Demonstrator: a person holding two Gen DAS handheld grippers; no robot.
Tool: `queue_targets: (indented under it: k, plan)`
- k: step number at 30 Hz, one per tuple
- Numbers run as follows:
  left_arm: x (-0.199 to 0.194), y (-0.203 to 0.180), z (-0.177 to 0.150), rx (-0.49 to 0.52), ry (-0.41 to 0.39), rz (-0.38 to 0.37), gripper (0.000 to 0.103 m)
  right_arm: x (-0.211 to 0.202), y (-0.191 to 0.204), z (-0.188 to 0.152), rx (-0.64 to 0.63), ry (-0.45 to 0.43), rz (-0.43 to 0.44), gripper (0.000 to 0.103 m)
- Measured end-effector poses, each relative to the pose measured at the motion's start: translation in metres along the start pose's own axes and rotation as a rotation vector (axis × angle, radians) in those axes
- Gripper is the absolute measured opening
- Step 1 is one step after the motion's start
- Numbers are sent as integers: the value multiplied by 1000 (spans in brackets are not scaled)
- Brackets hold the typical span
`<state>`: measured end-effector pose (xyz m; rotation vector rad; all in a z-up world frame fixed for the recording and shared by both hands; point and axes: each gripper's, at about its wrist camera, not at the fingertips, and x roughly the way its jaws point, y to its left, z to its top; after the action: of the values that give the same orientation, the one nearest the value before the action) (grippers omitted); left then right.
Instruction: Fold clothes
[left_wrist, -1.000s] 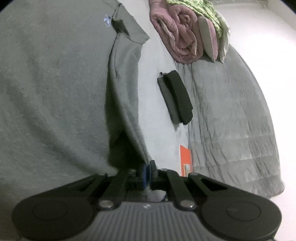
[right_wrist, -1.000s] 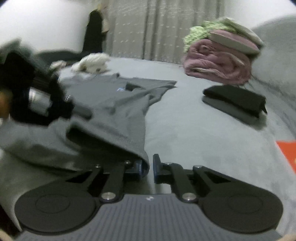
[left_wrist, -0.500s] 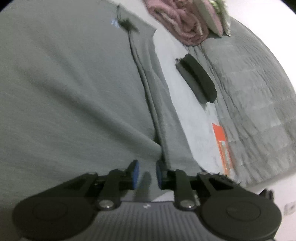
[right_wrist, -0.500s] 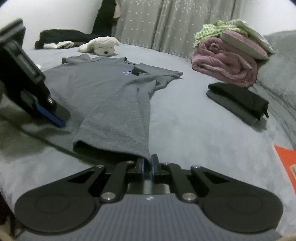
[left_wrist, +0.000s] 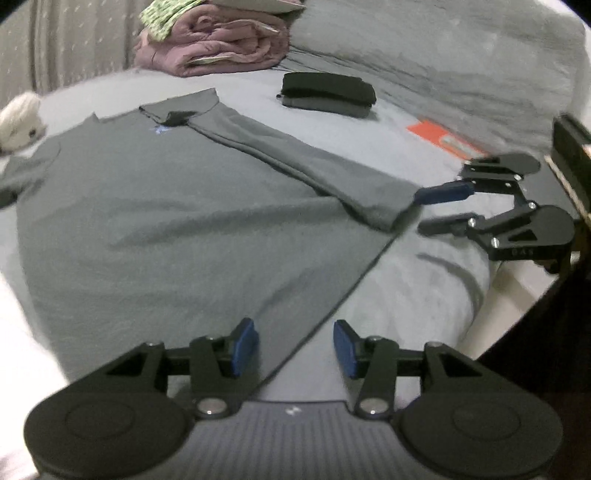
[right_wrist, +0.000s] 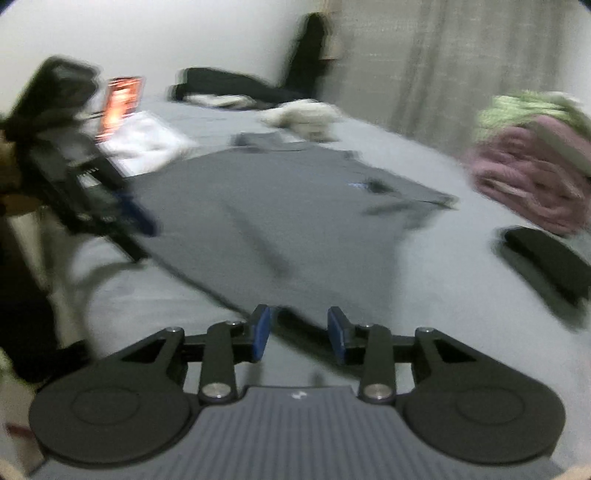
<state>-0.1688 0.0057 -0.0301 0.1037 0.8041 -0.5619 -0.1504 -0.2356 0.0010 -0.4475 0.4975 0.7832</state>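
Opening over the bed's near edge, the left gripper (left_wrist: 295, 345) and right gripper (right_wrist: 299, 332) are seen with nothing clamped. Spread flat on the grey bed (left_wrist: 424, 280) is the grey short-sleeved T-shirt (left_wrist: 166, 206), one side folded inward. Beyond it, folded black garments (left_wrist: 327, 92) are stacked.

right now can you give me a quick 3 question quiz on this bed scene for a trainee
1. True or false: the left gripper grips the grey t-shirt.
2. What lies on the bed just beyond the shirt's folded side? A) the black folded stack B) a shoe C) a mug
3. Fill in: the pink blanket lies under a ___ cloth.

Key
1. False: its jaws are opening, nothing pinched; the right gripper likewise.
2. A
3. green
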Motion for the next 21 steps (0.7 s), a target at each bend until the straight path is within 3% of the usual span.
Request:
queue_targets:
  k: [5, 10, 12, 13, 14, 18, 21]
  plan:
    - [-5, 1, -9, 78, -8, 75, 49, 33, 34, 12, -124, 41, 103, 39]
    - [-8, 2, -18, 91, -27, 149, 49, 61, 44, 22, -163, 25, 60, 39]
    - [-9, 4, -18, 74, -28, 169, 33, 70, 44, 24, -162, 19, 54, 38]
    - [-10, 5, -18, 74, -25, 187, 13, 72, 42, 26, -156, 20, 62, 29]
    - [-11, 5, -17, 76, -19, 210, 5, 73, 41, 27, -148, 22, 71, 10]
    - [-26, 1, -15, 114, -18, 193, 4, 60, 34, 37, -97, 48, 163, 8]
    - [-24, 5, -19, 147, 53, 177, 5, 53, 32, 39, -67, 72, 222, 5]
